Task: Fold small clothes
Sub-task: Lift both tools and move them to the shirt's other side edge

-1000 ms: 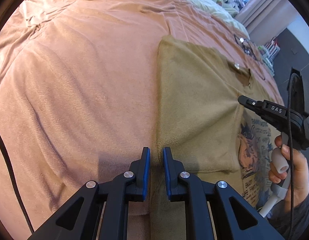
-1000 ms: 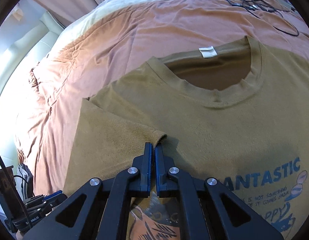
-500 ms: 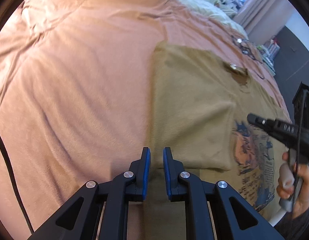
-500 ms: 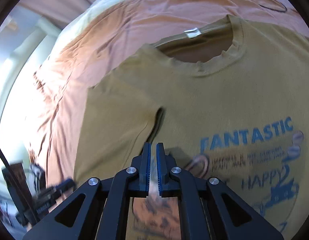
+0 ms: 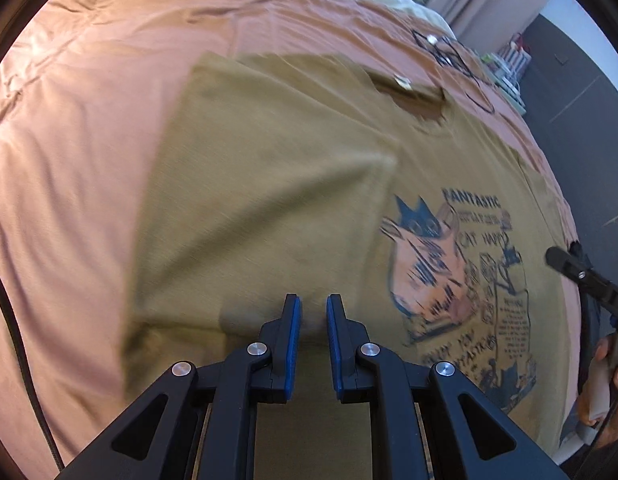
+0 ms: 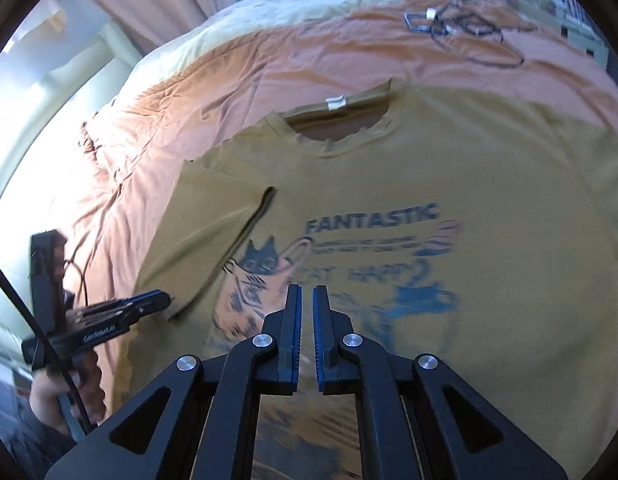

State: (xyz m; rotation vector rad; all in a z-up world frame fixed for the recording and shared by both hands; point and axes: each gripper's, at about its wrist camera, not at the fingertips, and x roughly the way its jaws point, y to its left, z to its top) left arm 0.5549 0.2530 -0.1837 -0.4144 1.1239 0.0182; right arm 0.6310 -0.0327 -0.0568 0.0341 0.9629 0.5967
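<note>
A mustard T-shirt [image 5: 277, 184] with a blue and orange cat print lies face up on the pink bedspread [image 5: 89, 140]. Its left side with the sleeve is folded inward over the chest. It also shows in the right wrist view [image 6: 449, 184], where the folded flap [image 6: 205, 236] is at the left. My left gripper [image 5: 312, 312] hovers over the lower edge of the folded flap, jaws slightly apart, holding nothing. My right gripper [image 6: 305, 300] hovers above the print, jaws slightly apart, empty. Each gripper shows in the other's view: the right gripper [image 5: 565, 264] and the left gripper [image 6: 149, 300].
Black cables with a white plug [image 6: 461, 24] lie on the bedspread beyond the collar. A cream blanket [image 6: 309, 4] and pillows are at the head of the bed. A curtain and shelf stand at the far right [image 5: 505, 60].
My right gripper let go of the sleeve edge and pulled back toward the shirt's hem. My left gripper moved right, onto the folded flap. The fold stays in place.
</note>
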